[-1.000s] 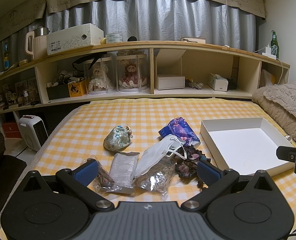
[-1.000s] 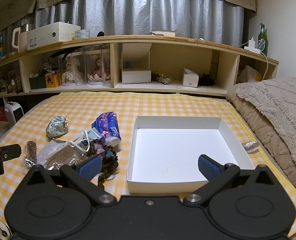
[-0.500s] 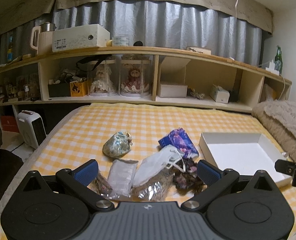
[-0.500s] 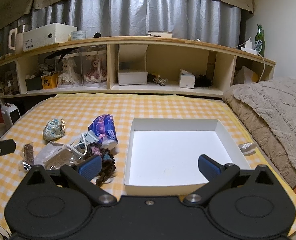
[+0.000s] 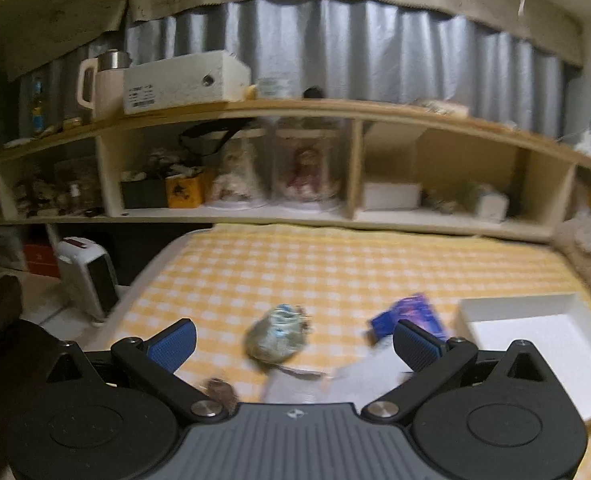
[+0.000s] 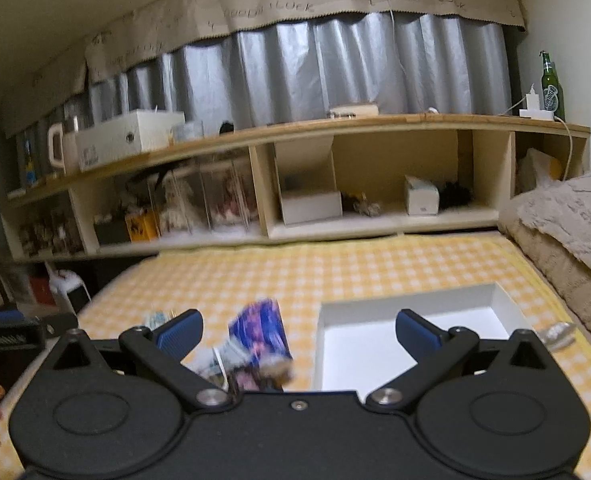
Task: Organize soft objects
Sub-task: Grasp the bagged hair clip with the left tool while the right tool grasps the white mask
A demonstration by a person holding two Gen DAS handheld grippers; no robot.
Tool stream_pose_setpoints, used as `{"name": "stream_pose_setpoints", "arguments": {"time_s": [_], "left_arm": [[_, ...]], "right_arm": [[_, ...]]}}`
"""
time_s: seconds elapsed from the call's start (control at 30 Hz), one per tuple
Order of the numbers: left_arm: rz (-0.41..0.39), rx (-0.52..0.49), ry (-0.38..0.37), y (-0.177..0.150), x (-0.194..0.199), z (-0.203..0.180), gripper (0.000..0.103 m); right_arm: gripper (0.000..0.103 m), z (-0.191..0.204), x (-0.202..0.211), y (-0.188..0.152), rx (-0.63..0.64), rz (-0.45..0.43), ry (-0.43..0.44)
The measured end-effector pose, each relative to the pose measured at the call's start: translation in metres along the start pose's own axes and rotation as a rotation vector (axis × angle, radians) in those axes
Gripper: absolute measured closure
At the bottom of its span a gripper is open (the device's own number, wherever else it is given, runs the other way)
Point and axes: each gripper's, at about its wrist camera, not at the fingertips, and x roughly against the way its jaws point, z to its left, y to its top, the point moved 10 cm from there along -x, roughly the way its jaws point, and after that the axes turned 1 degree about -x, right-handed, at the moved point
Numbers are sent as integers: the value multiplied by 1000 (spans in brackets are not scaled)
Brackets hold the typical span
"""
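Currently | left gripper (image 5: 293, 338) wide open, empty; right gripper (image 6: 299, 330) same | pouch (image 5: 276, 337) dead ahead of left; box (image 5: 535, 344) to its right.

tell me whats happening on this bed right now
A person holds a two-finger tool in each hand over a yellow checked bed. The left tool and right tool are both open and empty. Soft items, including a purple packet and a pale pouch, lie beside an empty white box.
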Motion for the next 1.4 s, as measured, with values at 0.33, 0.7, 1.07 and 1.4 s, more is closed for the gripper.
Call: {"name": "stream_pose_setpoints", "arguments": {"time_s": [0.33,0.7,1.07,1.4], "left_arm": [[135,34,58,0,-72,42,0],[403,182,65,-64,-128,87,21],[510,212,98,-98,-149,87,35],[565,216,106,-117,-158,86,58]], "right_arm": [[0,19,-64,7,-92,26,103],[19,61,-139,-37,-166,236,195],[49,94,-181,-112,-304,485,287],[81,121,-197,-135,-295,543,347]]}}
